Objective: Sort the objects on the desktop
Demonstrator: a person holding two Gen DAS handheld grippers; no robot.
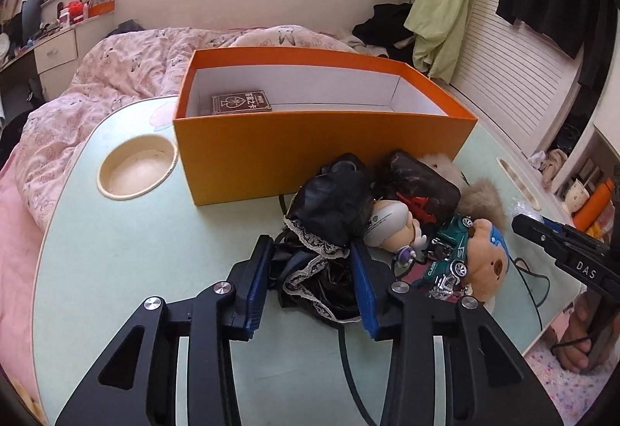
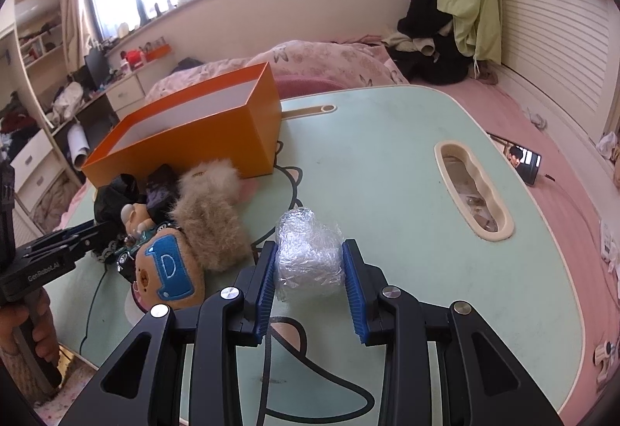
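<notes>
The left tongs (image 1: 314, 286) are squeezing the black lacy cloth (image 1: 317, 271) on the green desk (image 1: 116, 251) while the right tongs (image 2: 310, 282) are clenching a crinkly plastic wad (image 2: 308, 255), so both likely need lifting into the orange box (image 1: 310, 147)

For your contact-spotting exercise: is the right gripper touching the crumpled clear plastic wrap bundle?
Touching. The right wrist view shows the right gripper with both blue pads pressed against the sides of the crumpled clear plastic wrap bundle, no gap.
</notes>
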